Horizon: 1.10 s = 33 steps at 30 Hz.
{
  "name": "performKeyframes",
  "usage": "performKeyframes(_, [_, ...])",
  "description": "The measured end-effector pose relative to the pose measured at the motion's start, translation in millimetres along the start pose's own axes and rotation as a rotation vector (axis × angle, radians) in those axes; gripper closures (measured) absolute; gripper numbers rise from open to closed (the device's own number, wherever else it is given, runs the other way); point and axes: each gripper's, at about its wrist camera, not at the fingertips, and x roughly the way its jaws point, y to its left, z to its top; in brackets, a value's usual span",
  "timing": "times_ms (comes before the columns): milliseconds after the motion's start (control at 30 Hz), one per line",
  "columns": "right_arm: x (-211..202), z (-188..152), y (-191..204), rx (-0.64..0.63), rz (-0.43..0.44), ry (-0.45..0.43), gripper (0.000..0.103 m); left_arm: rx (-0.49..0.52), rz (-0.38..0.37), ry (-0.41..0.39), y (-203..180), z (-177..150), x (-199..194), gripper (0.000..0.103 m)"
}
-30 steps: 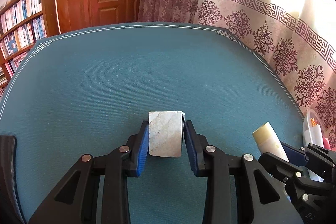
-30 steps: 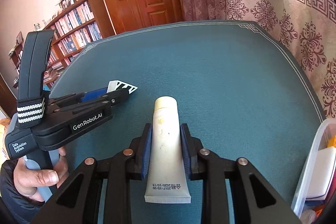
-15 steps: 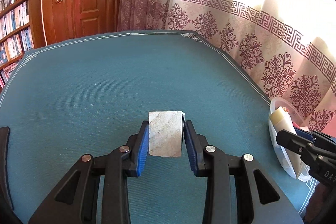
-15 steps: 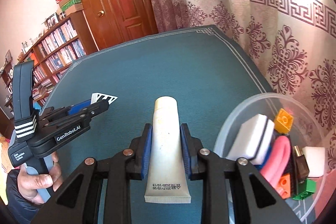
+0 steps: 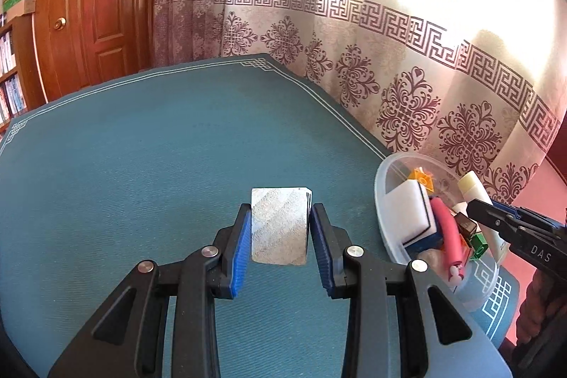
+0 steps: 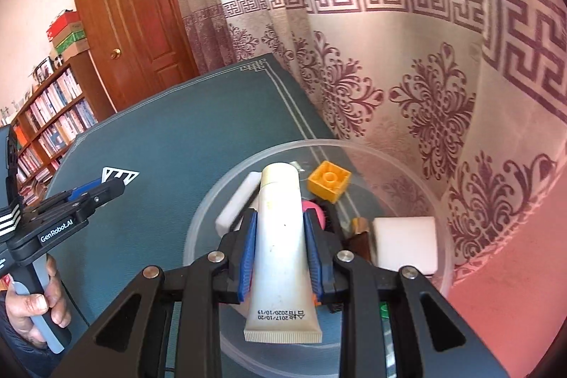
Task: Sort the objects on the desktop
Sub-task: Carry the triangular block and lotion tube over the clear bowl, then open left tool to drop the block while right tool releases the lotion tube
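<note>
My left gripper [image 5: 280, 222] is shut on a small silver-patterned card pack [image 5: 279, 226], held above the teal table mat [image 5: 141, 158]. In the right wrist view my right gripper [image 6: 278, 229] is shut on a cream tube [image 6: 280, 236], which hangs over the clear round tub [image 6: 447, 229]. The tub holds a white eraser block [image 6: 404, 245], a yellow brick [image 6: 329, 181], a pink piece [image 6: 315, 209] and other small items. The left wrist view shows the same tub [image 5: 381, 201] at the table's right edge, with the right gripper [image 5: 496, 216] and tube [image 5: 473, 186] over it.
A patterned curtain [image 5: 407, 87] hangs close behind the table's far right edge. A wooden door [image 5: 95, 6] and a bookshelf [image 6: 53, 116] stand at the back left. A hand [image 6: 32, 303] grips the left tool's handle at the right wrist view's lower left.
Both grippers have swung to the right across the table, still holding their objects. The tub has come into full view, and the tube now hangs over it.
</note>
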Motion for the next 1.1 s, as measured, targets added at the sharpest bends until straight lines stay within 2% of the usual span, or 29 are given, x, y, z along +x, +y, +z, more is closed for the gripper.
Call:
performKeyframes(267, [-0.5,-8.4,-31.2,0.038,-0.005,0.005,0.074,0.067,-0.062,0.009,-48.6,4.9,1.9,0.067])
performKeyframes(600, [2.7,-14.2,-40.3,0.045,0.021,0.018,0.074,0.117,-0.144,0.021,-97.2,15.9,12.7,0.067])
performKeyframes(800, [3.5,-13.6,-43.8,0.06,0.054,0.032,0.073,0.128,-0.179,0.039,-115.1,19.4,24.6,0.067])
performKeyframes(1100, [-7.1,-12.4,-41.0,0.019,0.015,-0.009,0.073,0.125,-0.197,0.068,-124.4,19.9,35.4,0.067])
